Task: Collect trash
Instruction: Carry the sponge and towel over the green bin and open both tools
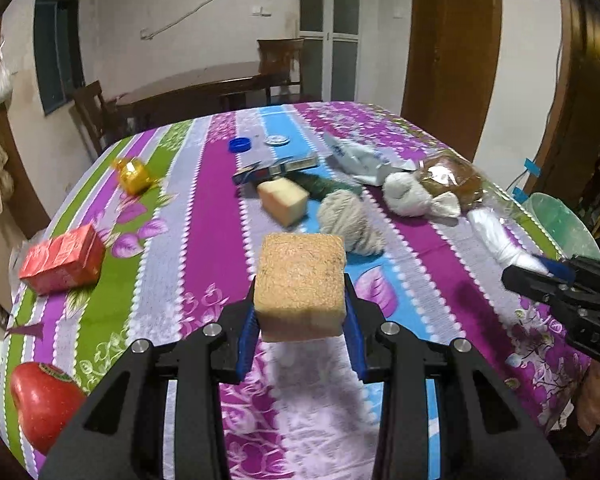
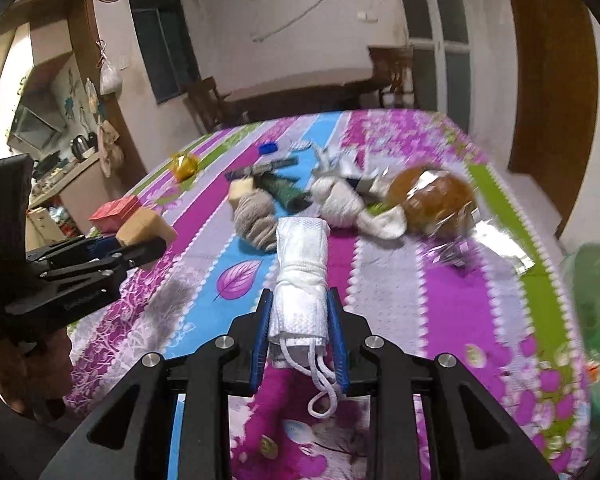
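the left hand-held gripper [image 1: 300, 312] is seen closed on a tan, coarse-topped rectangular sponge block [image 1: 300, 284], which is clamped between the blue finger pads [image 1: 249, 330] and held above the desk [image 1: 204, 216], a table covered in a striped floral cloth of purple, green, blue and grey. the same sponge block [image 2: 146, 226] and left hand-held gripper [image 2: 140, 246] are visible at the left of the right wrist view.

the right hand-held gripper [image 2: 300, 320] is seen closed on a white rolled face mask [image 2: 300, 276] bound with its own cord; a loop of white cord [image 2: 324, 384] hangs below the roll. the roll is held above the desk [image 2: 384, 292], near its right side. in the left wrist view the right hand-held gripper [image 1: 540, 276] appears at the right edge with the white roll [image 1: 500, 240] projecting from it.

the following items are recorded lying on the desk, in the left wrist view:
- a red rectangular carton [image 1: 62, 260], at the left
- a red apple [image 1: 44, 404], at the near left edge
- a crumpled gold foil wrapper [image 1: 134, 176], far left
- a blue bottle cap [image 1: 240, 144] and a pale round lid [image 1: 277, 140], at the far middle, just beside one another
- a flat dark blue box [image 1: 276, 168], with a pale yellow sponge block [image 1: 284, 198] just in front of it
- a grey ball of yarn [image 1: 346, 218], near the middle
- a crumpled white and blue wrapper [image 1: 360, 160], a white rolled cloth [image 1: 412, 196] and a brown item in clear plastic wrap [image 1: 452, 178], grouped at the right

a pale green bin [image 1: 560, 224] is noted beyond the desk's right edge.
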Demonstrator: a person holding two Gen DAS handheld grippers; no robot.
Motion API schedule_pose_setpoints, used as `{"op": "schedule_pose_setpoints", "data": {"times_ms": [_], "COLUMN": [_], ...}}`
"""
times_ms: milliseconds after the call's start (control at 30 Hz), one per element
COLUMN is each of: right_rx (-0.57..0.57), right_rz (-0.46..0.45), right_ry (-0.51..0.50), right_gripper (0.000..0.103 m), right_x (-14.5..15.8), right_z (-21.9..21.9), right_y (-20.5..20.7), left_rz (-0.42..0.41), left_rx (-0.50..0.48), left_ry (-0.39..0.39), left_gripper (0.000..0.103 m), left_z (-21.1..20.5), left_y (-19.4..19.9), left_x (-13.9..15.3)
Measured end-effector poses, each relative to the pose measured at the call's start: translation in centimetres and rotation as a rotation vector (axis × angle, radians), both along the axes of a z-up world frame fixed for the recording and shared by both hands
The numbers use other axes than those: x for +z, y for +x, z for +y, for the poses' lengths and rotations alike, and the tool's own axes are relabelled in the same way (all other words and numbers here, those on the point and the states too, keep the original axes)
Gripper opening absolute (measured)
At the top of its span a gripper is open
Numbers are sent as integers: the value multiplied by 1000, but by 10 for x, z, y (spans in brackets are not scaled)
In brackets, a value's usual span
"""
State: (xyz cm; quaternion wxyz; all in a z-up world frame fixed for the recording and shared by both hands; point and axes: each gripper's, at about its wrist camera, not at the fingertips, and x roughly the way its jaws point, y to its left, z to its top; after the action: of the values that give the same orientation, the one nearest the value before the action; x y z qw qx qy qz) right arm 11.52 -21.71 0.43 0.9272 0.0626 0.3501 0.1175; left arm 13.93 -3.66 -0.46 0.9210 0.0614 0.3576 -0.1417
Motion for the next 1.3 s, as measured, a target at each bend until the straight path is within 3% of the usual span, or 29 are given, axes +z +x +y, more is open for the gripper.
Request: {"op": "schedule_pose_setpoints", "data": {"times_ms": [467, 800, 1033, 1300], "right_rx": [-167, -305, -444, -582], "right_rz": [-106, -140, -114, 16], "right_ry": [-41, -4, -30, 5], "right_gripper": [28, 28, 28, 28], "right_x": [37, 64, 76, 67], "right_z": [-60, -144, -217, -304], "right_y": [-45, -75, -98, -110], "left_rz": [-72, -107, -103, -51], "left_rx": [-155, -325, -479, -696], "left_ry": [-3, 6, 3, 4], "left_gripper": [35, 35, 35, 35], "left_z": [-65, -137, -204, -294], "left_y": [-8, -8, -4, 8], "left_x": [27, 49, 59, 53]}}
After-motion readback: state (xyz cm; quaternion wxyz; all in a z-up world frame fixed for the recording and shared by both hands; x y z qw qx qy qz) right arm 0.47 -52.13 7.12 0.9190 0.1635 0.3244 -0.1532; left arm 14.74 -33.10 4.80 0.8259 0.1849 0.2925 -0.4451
